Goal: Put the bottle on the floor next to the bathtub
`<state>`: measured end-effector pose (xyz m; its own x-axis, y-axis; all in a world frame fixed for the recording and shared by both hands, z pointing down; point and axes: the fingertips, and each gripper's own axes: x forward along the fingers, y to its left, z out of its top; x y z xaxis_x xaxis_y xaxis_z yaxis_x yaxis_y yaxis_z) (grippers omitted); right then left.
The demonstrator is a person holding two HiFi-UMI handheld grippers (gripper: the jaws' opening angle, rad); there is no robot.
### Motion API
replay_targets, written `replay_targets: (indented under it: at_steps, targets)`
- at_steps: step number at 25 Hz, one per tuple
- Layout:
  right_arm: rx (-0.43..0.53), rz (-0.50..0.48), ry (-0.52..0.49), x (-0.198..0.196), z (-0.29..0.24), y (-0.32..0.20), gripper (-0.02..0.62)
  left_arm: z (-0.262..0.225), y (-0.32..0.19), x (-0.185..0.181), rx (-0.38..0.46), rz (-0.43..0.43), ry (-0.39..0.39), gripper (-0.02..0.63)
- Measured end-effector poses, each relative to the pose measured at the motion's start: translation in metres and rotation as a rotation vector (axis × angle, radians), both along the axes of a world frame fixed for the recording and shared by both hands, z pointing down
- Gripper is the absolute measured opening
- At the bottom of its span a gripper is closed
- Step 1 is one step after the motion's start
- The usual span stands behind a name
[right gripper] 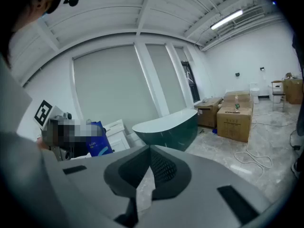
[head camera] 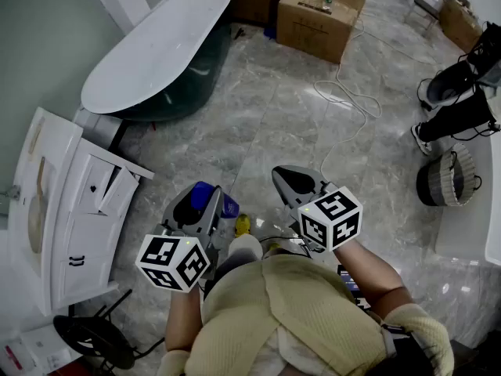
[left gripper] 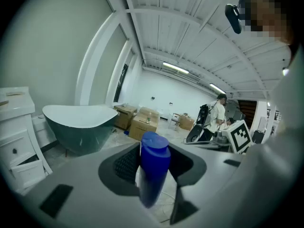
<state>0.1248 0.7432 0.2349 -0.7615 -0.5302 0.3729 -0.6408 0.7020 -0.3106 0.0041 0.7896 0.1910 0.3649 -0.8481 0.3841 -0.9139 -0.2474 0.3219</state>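
Observation:
A blue bottle [head camera: 213, 200] stands upright between the jaws of my left gripper [head camera: 202, 210], which is shut on it at about waist height over the marble floor. In the left gripper view the bottle [left gripper: 153, 167] fills the gap between the dark pads [left gripper: 124, 165]. The bathtub [head camera: 156, 53], white inside and dark green outside, stands ahead to the left, well apart from the bottle; it also shows as the bathtub [left gripper: 78, 122] at the left. My right gripper [head camera: 294, 183] hangs beside the left one, shut and holding nothing, its tips [right gripper: 148, 151] meeting.
Cardboard boxes [head camera: 317, 14] stand beyond the tub. A white vanity cabinet [head camera: 70, 225] with open drawers is at the left, a black stool [head camera: 94, 339] below it. A white cable [head camera: 352, 108] loops across the floor. A woven basket [head camera: 450, 178] sits right. A person [left gripper: 218, 113] stands far off.

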Motion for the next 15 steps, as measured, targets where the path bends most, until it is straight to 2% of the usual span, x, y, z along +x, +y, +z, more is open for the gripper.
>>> replay_targets:
  at_steps: [8,15]
  targets:
    - [-0.012,0.034,-0.015,-0.034,0.002,-0.034,0.028,0.005,-0.036,-0.036,-0.007,0.014,0.018,0.202]
    - [-0.023,0.061,0.012,-0.070,0.002,-0.065,0.028,0.010,-0.070,-0.072,-0.021,0.049,0.030,0.202]
